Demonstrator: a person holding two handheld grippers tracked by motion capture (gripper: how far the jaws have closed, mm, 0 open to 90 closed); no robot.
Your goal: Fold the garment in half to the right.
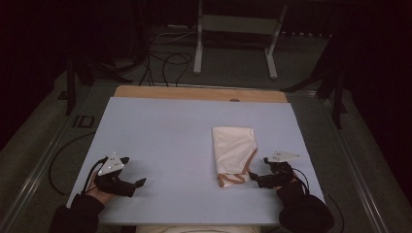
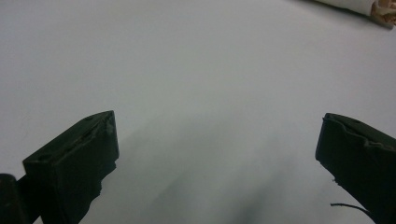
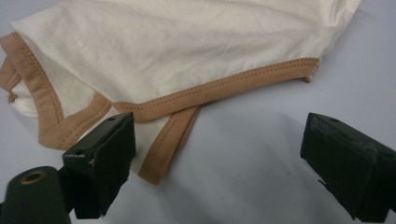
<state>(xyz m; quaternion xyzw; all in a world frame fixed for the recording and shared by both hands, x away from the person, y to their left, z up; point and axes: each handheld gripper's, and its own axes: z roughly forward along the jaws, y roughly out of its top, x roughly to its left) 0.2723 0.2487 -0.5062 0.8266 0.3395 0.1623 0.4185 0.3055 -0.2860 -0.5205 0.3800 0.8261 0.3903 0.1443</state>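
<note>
A folded cream garment (image 1: 233, 154) with tan trim lay flat on the right half of the worktop (image 1: 165, 141). The right claw (image 1: 258, 175) stood spread just beside its trimmed near corner, gripping nothing. The left claw (image 1: 137, 183) rested well apart, likewise spread and empty. A sound grasp would likely take the tan binding (image 3: 205, 91) squarely, catching every layer. The garment's type and its underlying layers could not be determined.

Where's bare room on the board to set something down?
Free: the pale blue board between the left gripper and the folded cream garment with tan trim, plus the far strip. Crowded: the garment's near corner by the right gripper.
</note>
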